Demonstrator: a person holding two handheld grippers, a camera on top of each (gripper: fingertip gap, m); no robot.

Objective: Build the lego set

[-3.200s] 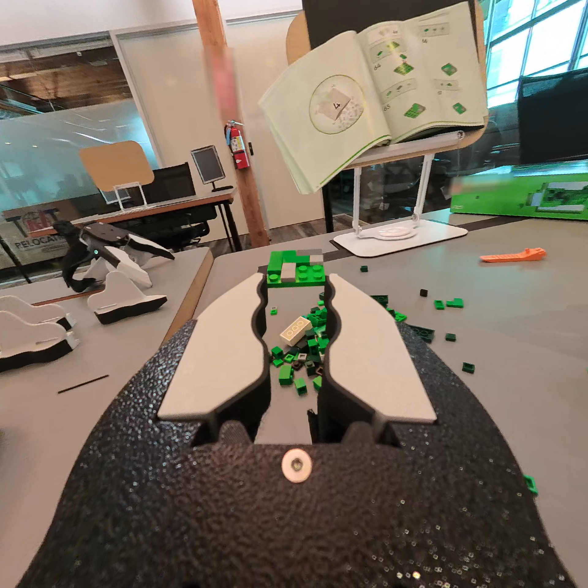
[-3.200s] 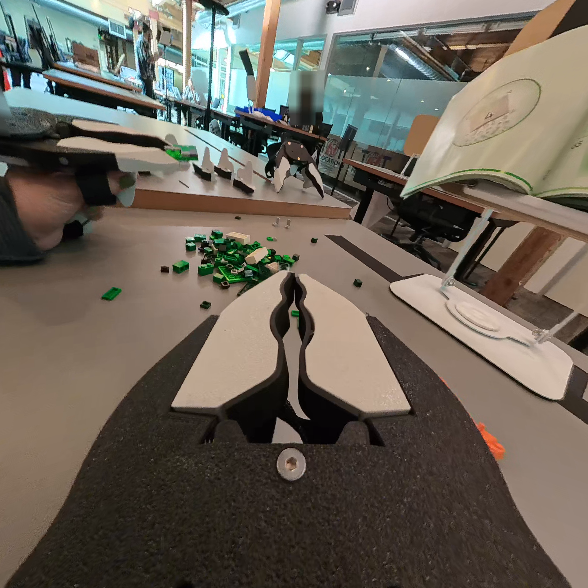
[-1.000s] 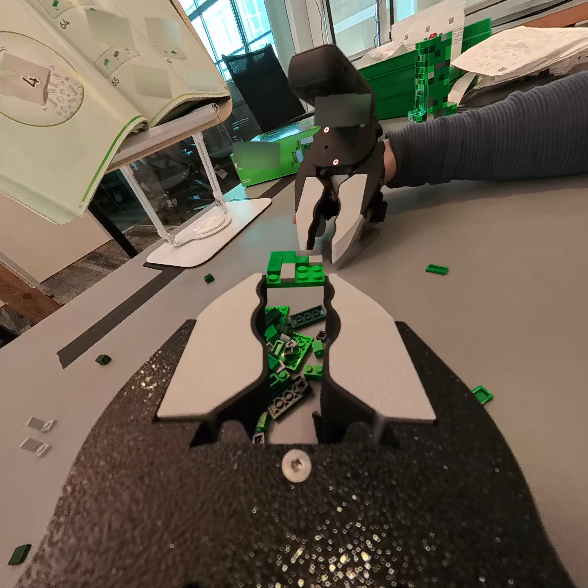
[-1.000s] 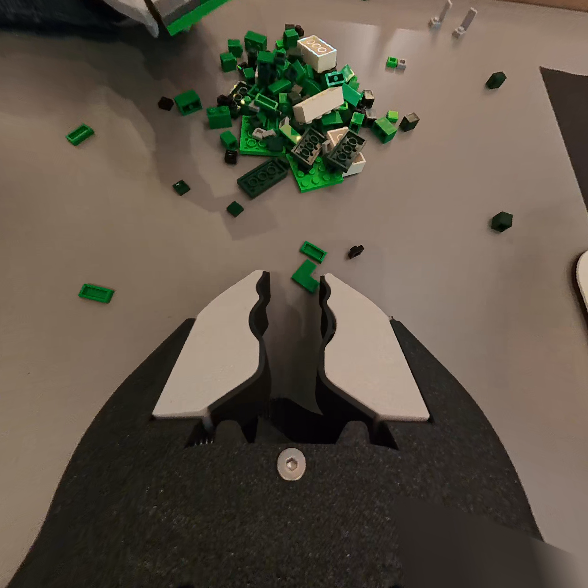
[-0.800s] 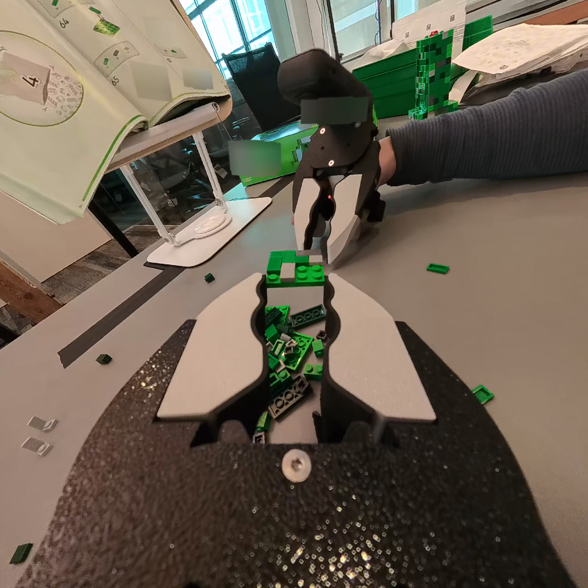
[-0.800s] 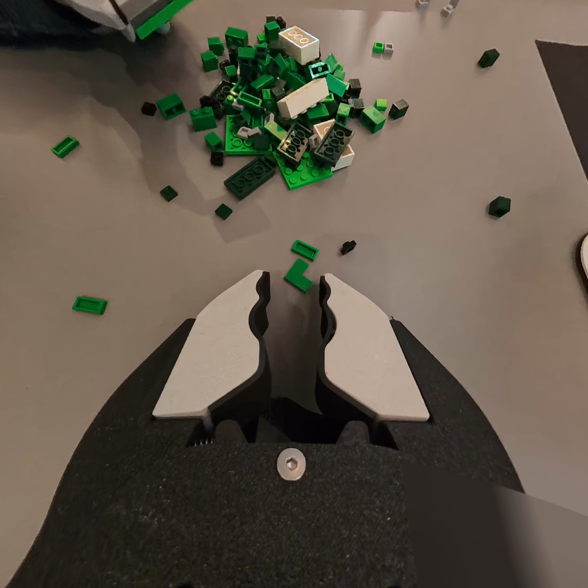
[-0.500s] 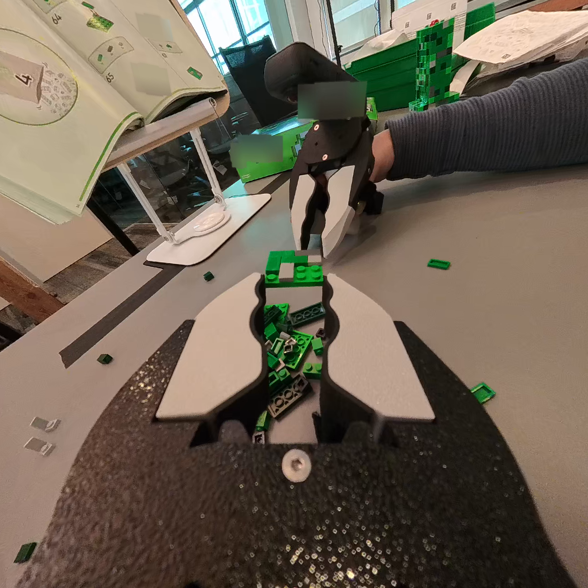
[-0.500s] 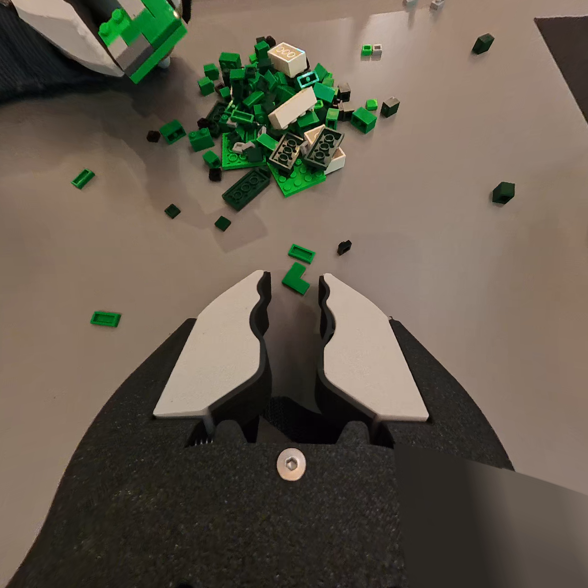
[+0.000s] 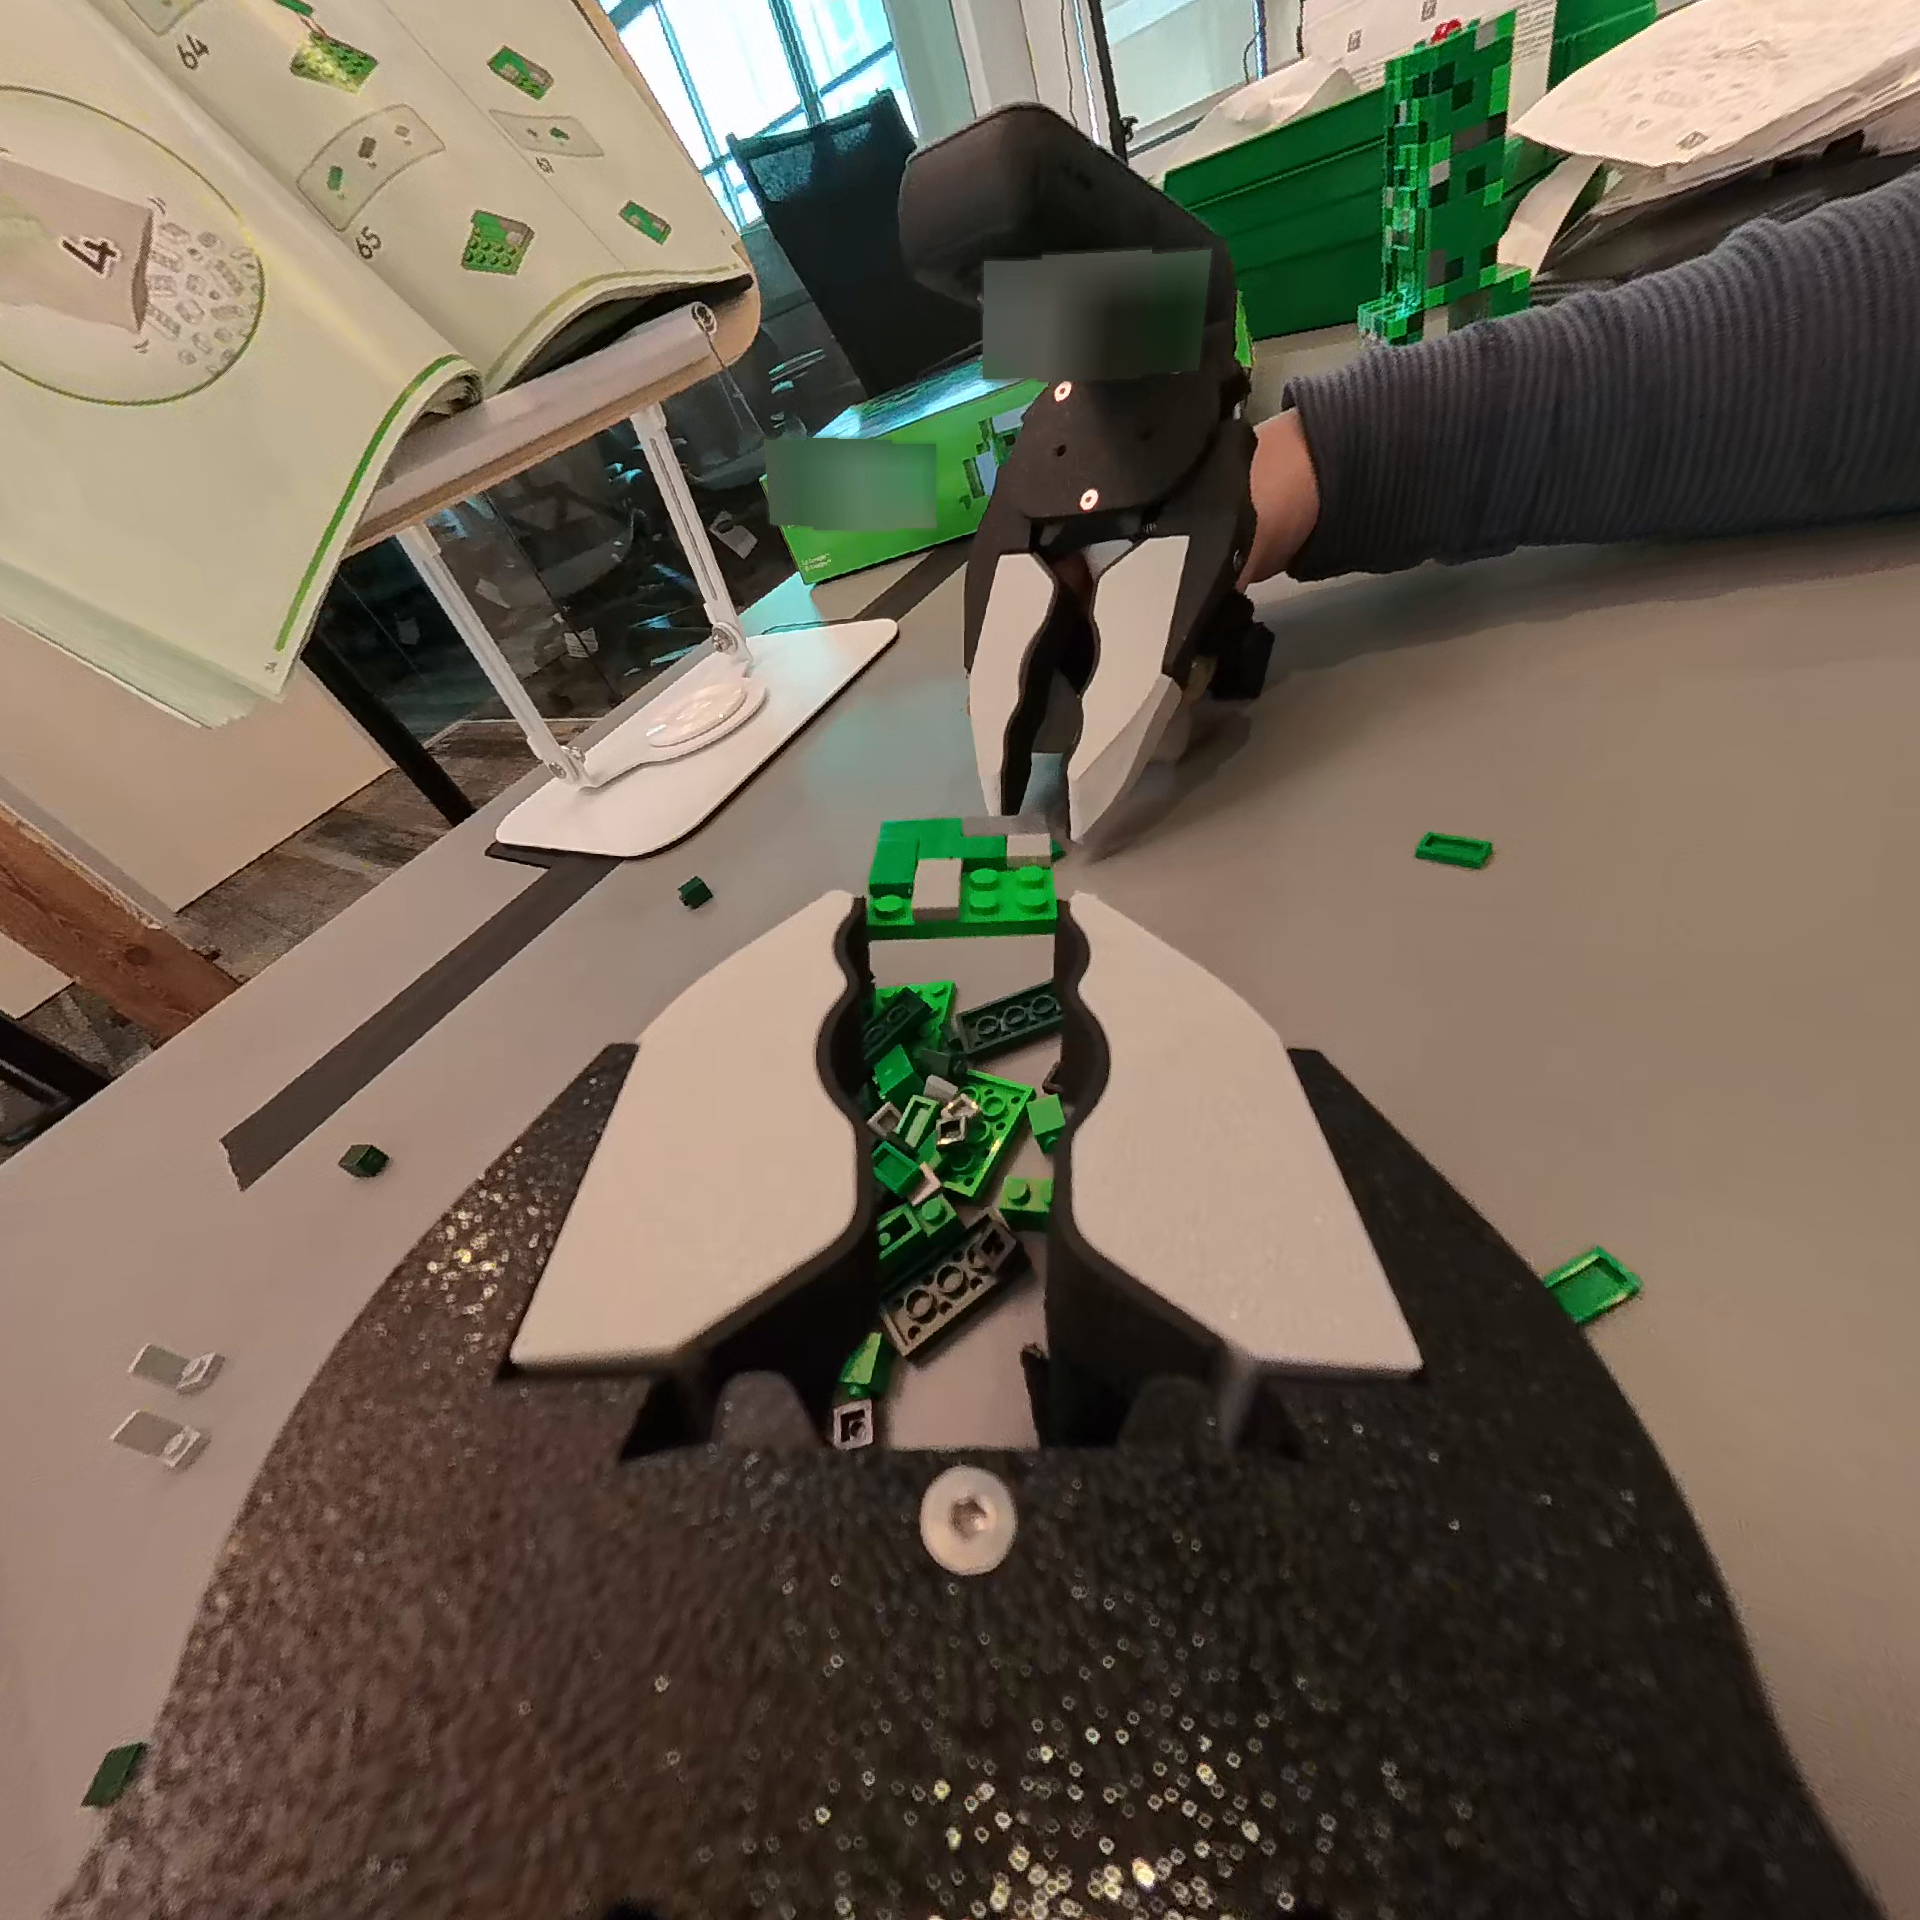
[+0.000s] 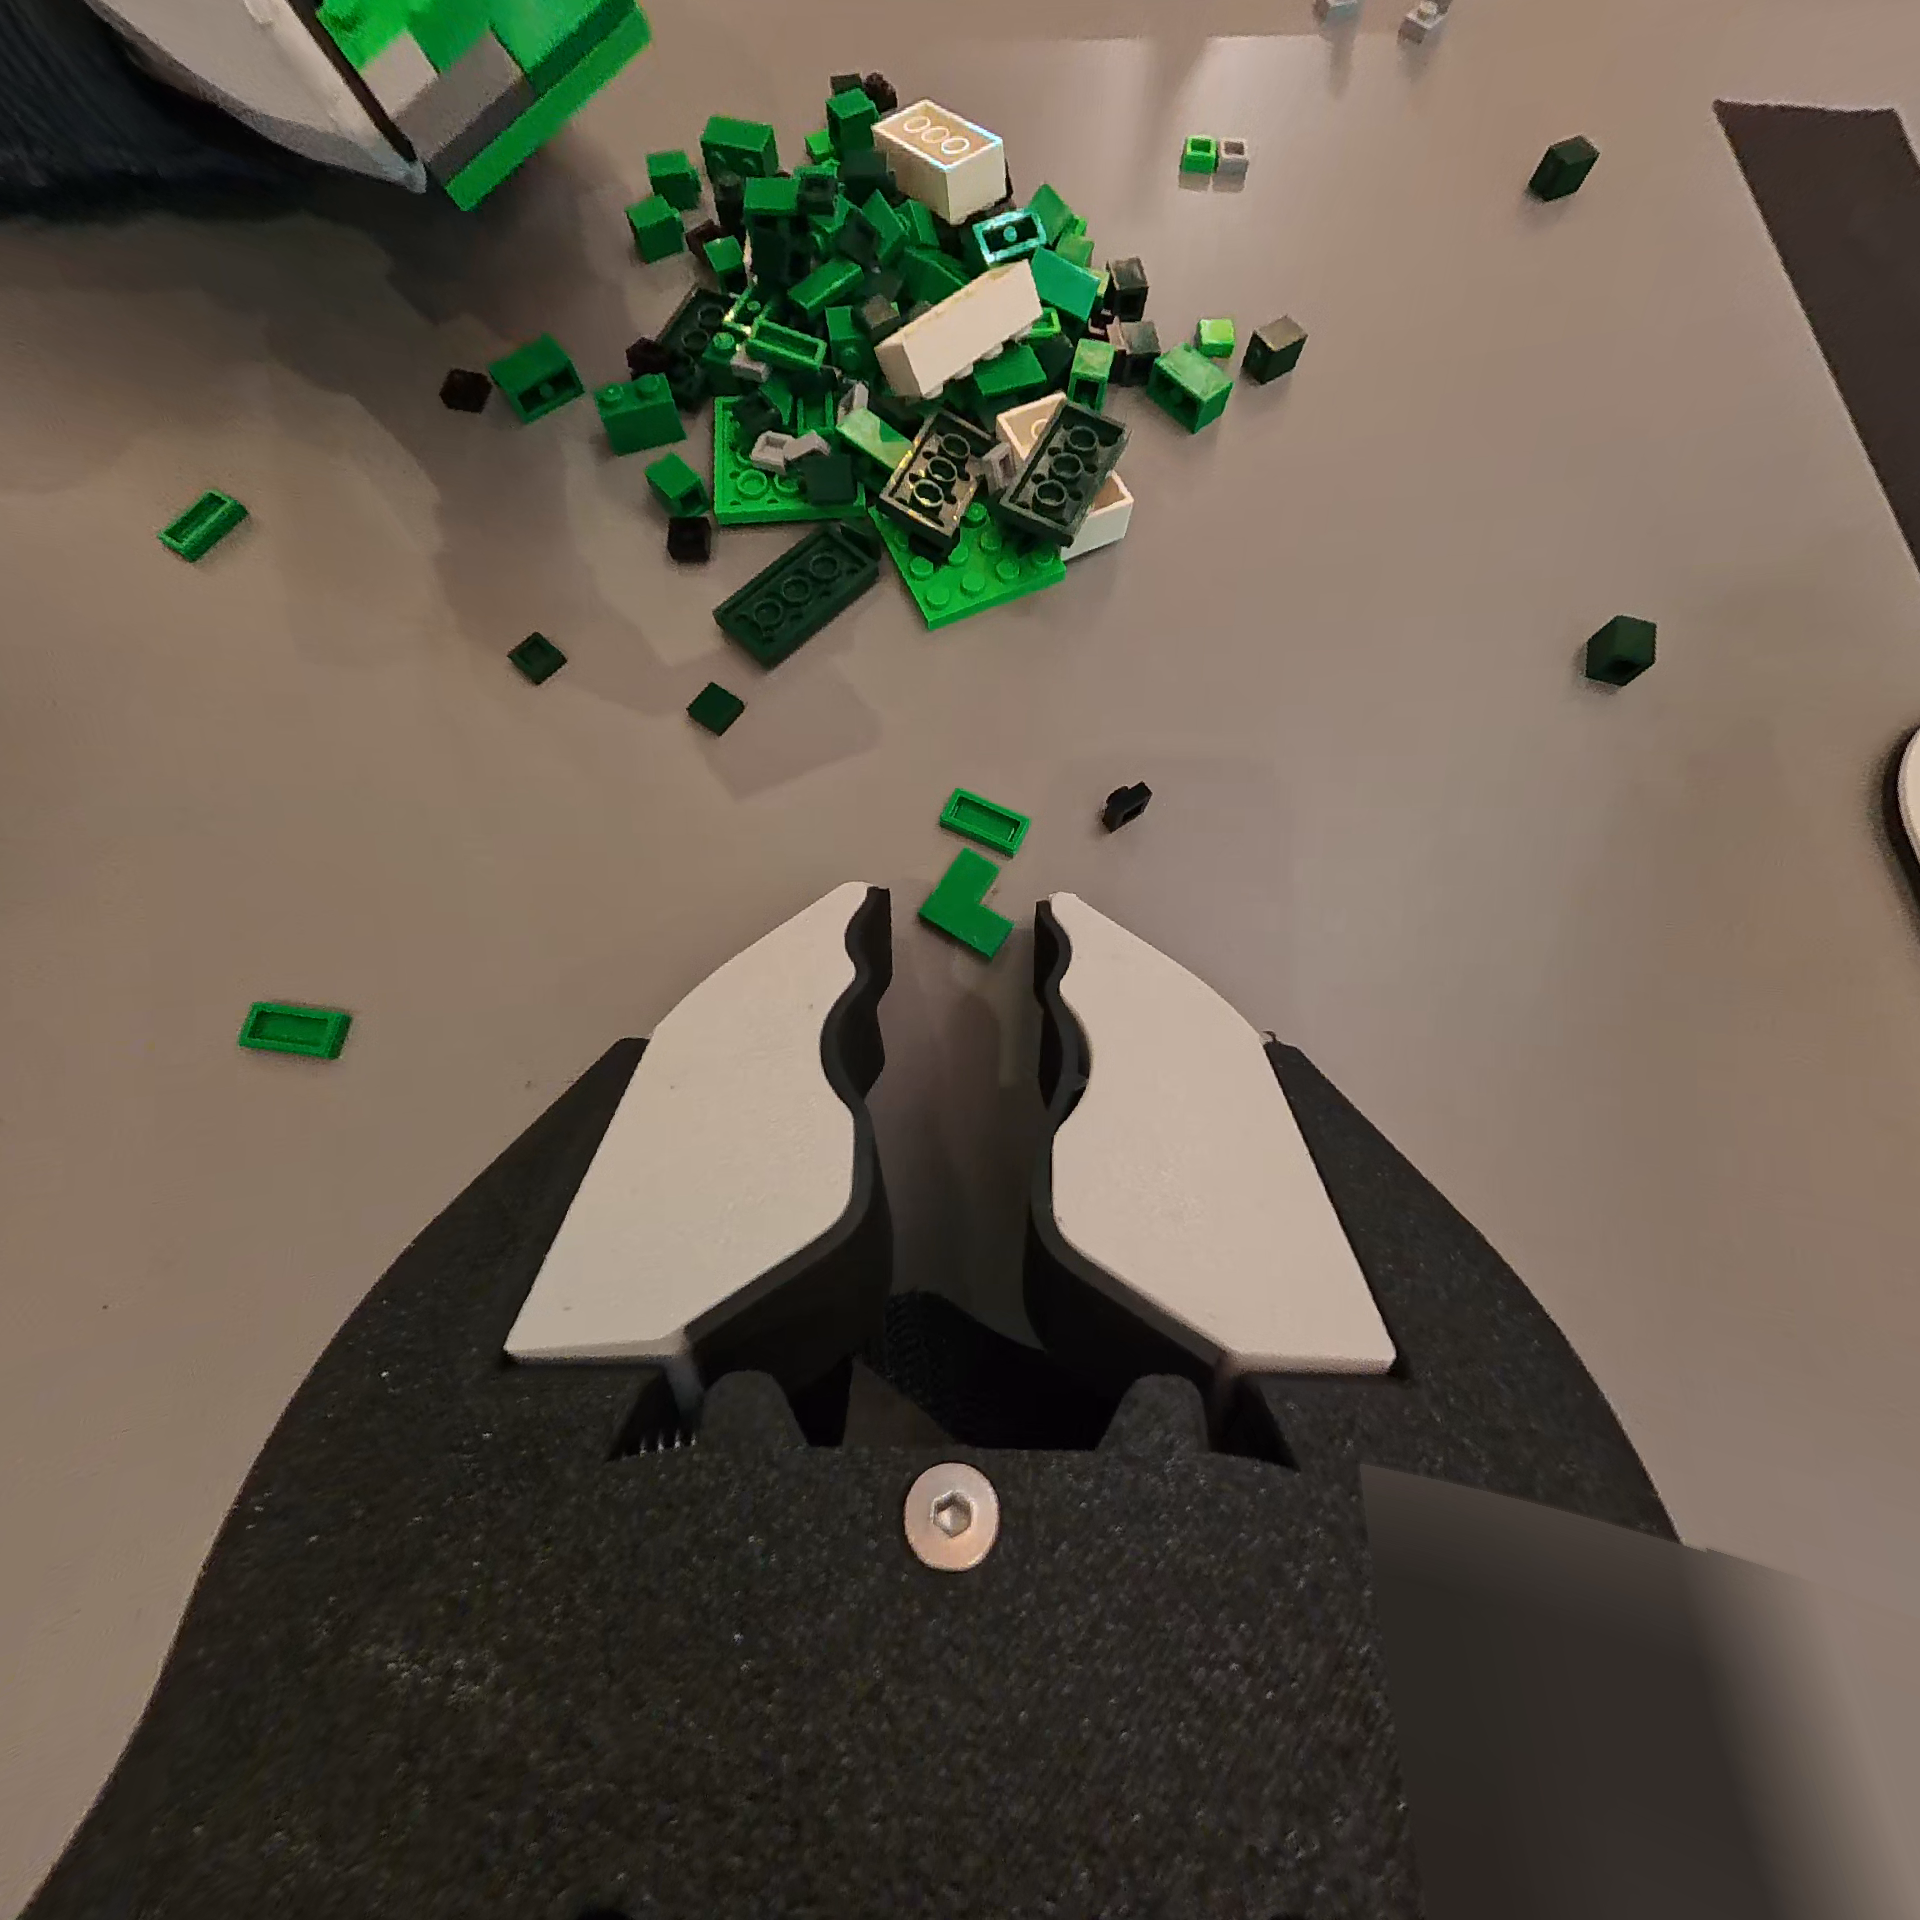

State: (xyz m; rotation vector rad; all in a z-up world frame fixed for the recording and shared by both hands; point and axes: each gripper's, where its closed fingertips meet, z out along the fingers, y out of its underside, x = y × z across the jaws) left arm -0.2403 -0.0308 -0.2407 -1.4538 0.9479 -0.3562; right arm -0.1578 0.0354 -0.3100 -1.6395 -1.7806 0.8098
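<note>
- The left gripper (image 9: 961, 914) is closed on the small green and grey block assembly (image 9: 966, 883), held above the brick pile (image 10: 894, 343).
- The right gripper (image 10: 961, 914) is half open and empty, low over the table (image 10: 1351, 831), just at the L-shaped green tile (image 10: 966, 902).
- The step seems to be picking this tile; next, the gripper must close on its thin edges.

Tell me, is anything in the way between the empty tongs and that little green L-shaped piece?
No. The right tongs are open and empty, and the green L-shaped piece lies flat on the bare grey table just past their tips. A small green tile lies just beyond it, not between them.
</note>
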